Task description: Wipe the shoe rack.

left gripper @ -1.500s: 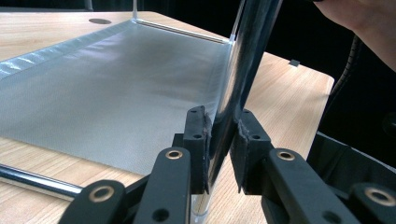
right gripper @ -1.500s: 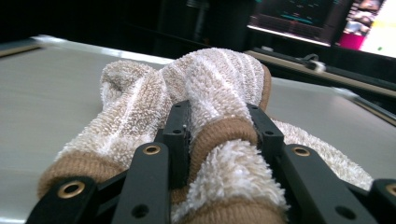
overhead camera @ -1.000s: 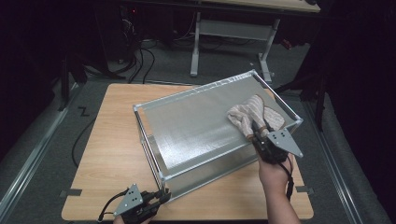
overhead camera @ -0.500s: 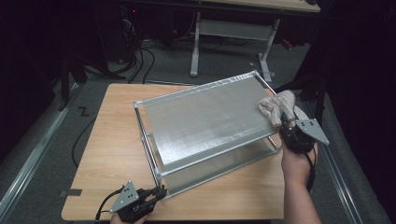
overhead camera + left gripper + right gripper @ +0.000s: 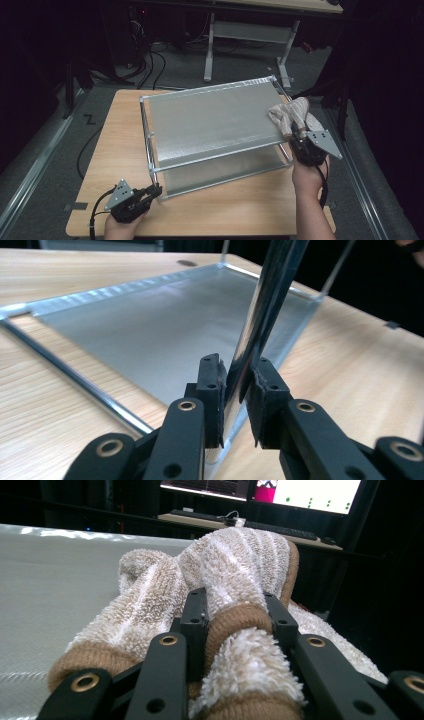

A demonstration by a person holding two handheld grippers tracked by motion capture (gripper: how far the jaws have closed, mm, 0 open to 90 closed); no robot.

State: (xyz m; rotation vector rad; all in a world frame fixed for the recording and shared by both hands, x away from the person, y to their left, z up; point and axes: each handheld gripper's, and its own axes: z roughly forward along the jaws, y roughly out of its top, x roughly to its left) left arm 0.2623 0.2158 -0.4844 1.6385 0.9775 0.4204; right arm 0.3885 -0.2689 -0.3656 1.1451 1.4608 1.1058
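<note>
A two-tier metal rack (image 5: pixel 215 125) stands on the wooden surface (image 5: pixel 120 150), its near-left post (image 5: pixel 260 315) pinched between the fingers of the left gripper (image 5: pixel 150 192) to steady it. The fluffy beige cloth (image 5: pixel 290 116) has travelled from mid-shelf to the top shelf's right edge within the last second, suggesting a wiping pass is ending. The right gripper (image 5: pixel 300 139) fingers, just closing tighter, clamp the cloth's bunched fold.
</note>
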